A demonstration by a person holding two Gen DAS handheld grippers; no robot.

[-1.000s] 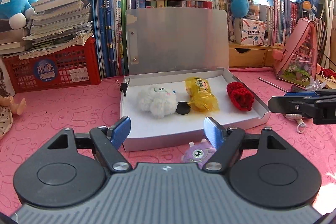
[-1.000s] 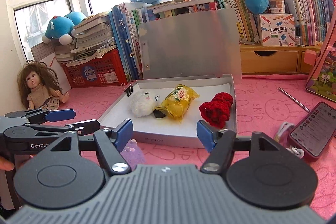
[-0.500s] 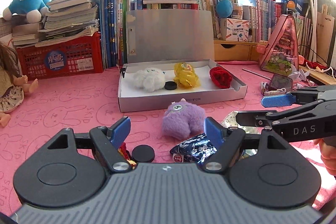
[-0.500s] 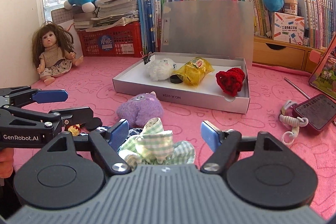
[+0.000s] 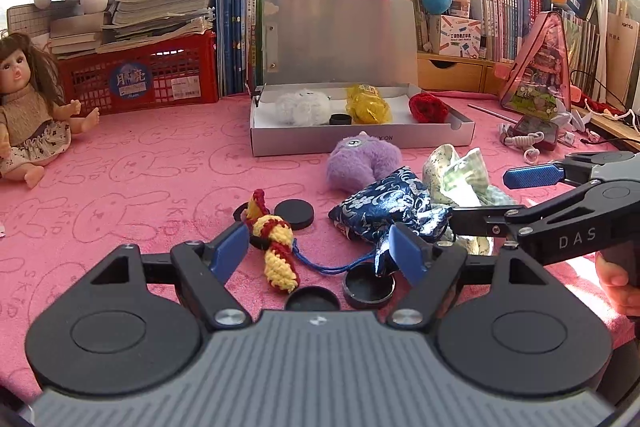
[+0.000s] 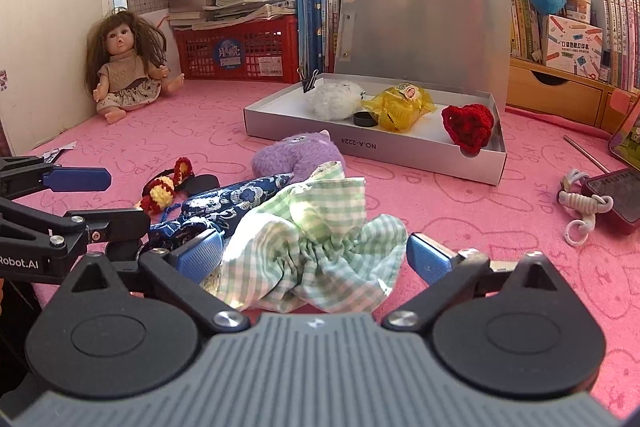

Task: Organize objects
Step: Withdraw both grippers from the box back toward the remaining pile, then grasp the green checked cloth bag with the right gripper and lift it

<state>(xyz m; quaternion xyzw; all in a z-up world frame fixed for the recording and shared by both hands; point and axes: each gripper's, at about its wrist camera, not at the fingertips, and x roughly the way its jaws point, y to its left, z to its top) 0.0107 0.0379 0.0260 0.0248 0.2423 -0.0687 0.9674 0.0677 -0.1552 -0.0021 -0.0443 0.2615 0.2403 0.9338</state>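
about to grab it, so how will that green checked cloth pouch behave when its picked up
Probably floppy: the green checked pouch lies crumpled in soft folds, so it would likely sag from wherever it is pinched. Its gathered neck looks the firmest spot. It seems light and unlikely to roll. The right gripper straddles it, jaws opening.

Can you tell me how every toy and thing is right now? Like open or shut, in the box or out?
Silver box: lid up, open.
White fluffy toy: in the box.
Yellow packet: in the box.
Red knitted heart: in the box.
Purple plush: out, on the mat.
Blue pouch: out, lying crumpled.
Checked cloth bag: out, between the opening, not touching jaws of the right gripper.
Left gripper: open, empty.
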